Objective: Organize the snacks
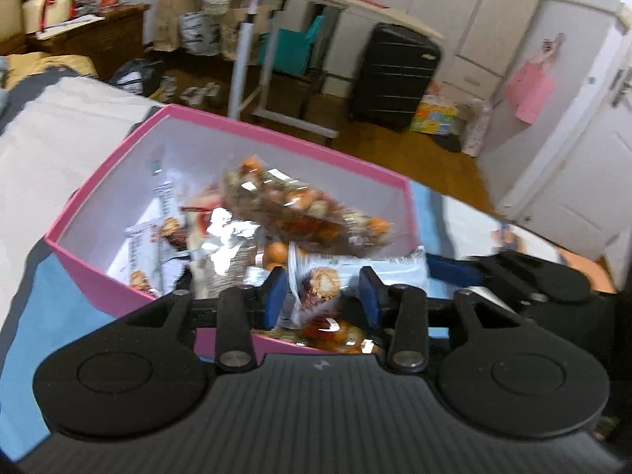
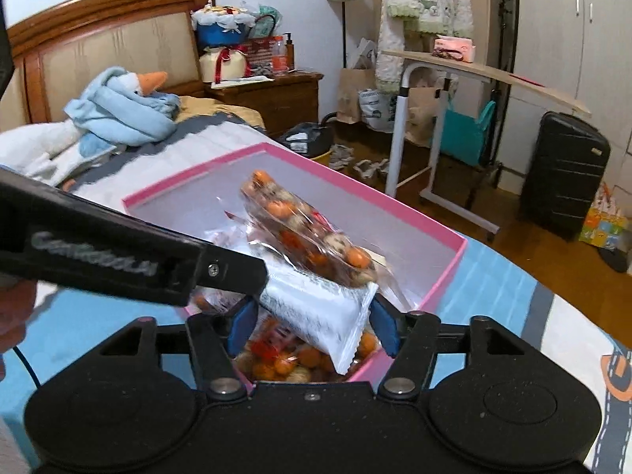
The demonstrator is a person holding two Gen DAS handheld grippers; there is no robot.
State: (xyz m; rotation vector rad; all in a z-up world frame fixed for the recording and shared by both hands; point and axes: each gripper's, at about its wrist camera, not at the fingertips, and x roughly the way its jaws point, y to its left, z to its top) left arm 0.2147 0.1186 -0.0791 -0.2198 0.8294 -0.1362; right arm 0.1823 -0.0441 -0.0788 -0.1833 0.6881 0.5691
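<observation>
A bed (image 2: 205,138) with a blue patterned cover carries a pink box (image 1: 276,126) that sits right ahead of and beneath both grippers. Inside the box lie many snack packets. A clear bag of orange and brown snacks (image 2: 308,233) tilts above the pile, just beyond the fingertips of each gripper. The right gripper (image 2: 312,326) stands fairly wide, a white packet (image 2: 316,312) between its blue pads, which do not visibly press on it. The left gripper (image 1: 322,292) is partly open over the near rim, a small printed packet (image 1: 316,284) loose between its pads.
</observation>
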